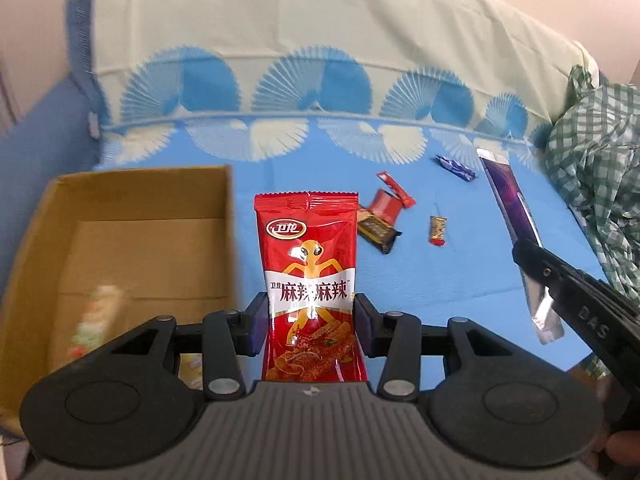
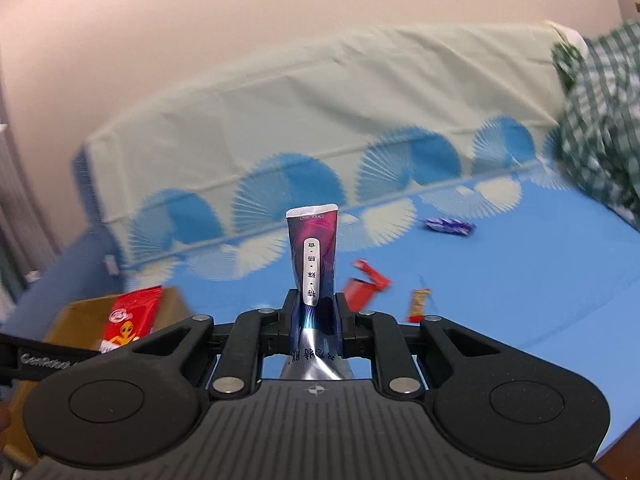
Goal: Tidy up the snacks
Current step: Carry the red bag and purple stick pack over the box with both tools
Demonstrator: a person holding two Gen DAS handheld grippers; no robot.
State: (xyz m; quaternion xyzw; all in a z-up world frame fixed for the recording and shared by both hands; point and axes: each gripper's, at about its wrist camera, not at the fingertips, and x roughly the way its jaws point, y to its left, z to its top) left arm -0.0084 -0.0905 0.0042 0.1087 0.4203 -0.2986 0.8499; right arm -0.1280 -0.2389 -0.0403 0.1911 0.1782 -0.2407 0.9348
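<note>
Left gripper [image 1: 311, 320] clamped on an upright red glossy snack packet [image 1: 310, 280]; right gripper [image 2: 316, 316] clamped on a tall purple-and-silver foil sachet [image 2: 314, 256]. An open brown cardboard box [image 1: 132, 200] lies left of the left gripper; small wrapped candies [image 1: 438, 230] lie scattered beyond on the blue bedsheet [image 1: 440, 280].

Red snack packet [image 1: 310, 280] and purple pouch [image 2: 313, 256] upright

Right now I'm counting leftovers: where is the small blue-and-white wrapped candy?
The small blue-and-white wrapped candy lies on the blue bedsheet, far right in the left wrist view, beyond the red snack box.
</note>
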